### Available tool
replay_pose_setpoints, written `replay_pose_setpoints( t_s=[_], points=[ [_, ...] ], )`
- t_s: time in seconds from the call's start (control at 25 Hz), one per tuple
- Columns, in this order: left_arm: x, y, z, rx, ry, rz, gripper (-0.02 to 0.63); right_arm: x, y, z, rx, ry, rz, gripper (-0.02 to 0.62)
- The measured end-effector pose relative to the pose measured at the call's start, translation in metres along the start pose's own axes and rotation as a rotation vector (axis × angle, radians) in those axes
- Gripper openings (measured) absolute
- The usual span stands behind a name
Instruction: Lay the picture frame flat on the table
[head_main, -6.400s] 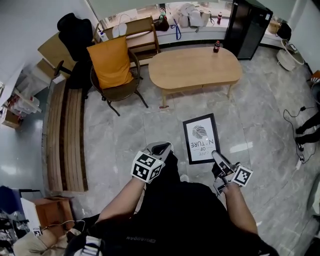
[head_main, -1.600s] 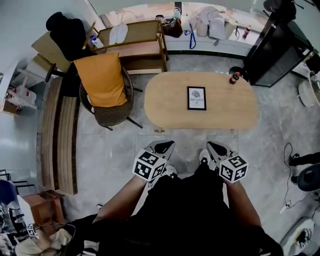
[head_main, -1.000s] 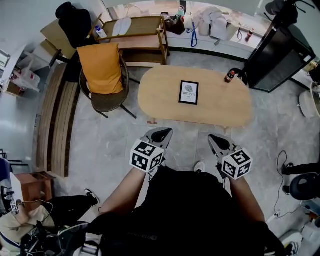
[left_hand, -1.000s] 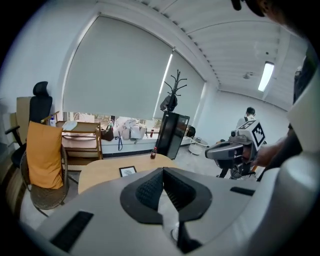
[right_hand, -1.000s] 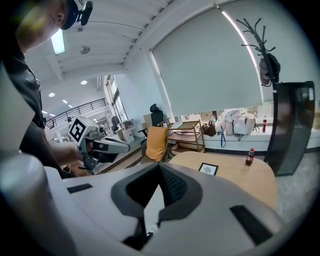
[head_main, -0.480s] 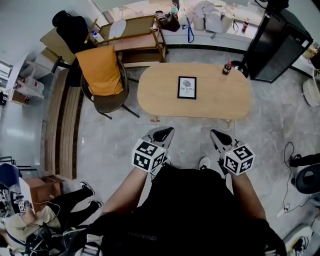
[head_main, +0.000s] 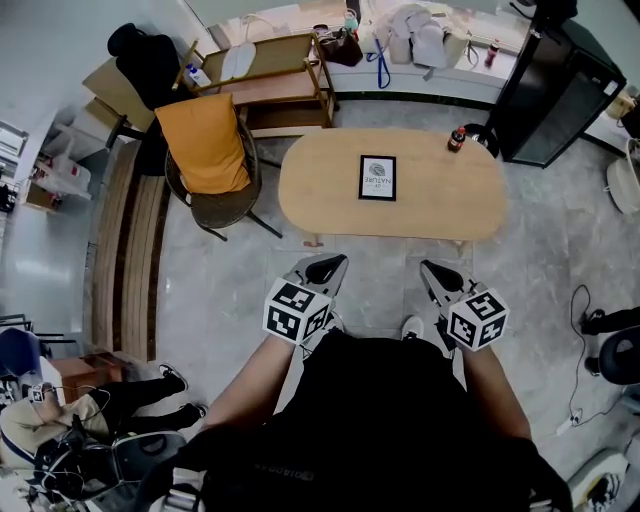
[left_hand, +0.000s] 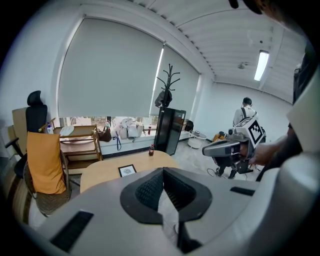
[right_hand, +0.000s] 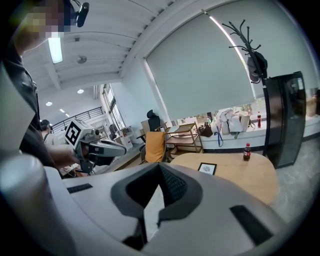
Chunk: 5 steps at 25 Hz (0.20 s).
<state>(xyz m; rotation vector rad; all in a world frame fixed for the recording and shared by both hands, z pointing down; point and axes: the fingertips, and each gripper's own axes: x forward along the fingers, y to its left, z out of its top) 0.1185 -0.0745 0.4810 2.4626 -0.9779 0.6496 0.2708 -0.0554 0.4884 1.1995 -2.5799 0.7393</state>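
Head view's got the picture frame (head_main: 378, 178) flat on the table (head_main: 450, 205), left tongs (head_main: 325, 268) and right tongs (head_main: 437, 273) both pinched together, empty, well back from it.

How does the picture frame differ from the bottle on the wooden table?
The picture frame lies flat, face up; the bottle stands upright. The picture frame is near the middle of the table; the bottle is close to its far right edge. The picture frame is a black-bordered rectangle with a white print; the bottle is dark with a red cap. Both rest on the table, apart.
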Motion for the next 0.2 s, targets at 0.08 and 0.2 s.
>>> replay_pose_setpoints(
  t_s=[0.08,0.2],
  points=[
    [0.0023,-0.0015,0.0016,0.001,0.000,0.003,0.005,-0.0005,-0.0028,0.0010,0.000,-0.003,0.004,0.002],
    [0.0043,-0.0040,0.0034,0.004,-0.001,0.005,0.005,-0.0007,-0.0065,0.0025,0.001,-0.005,0.006,0.002]
  ],
)
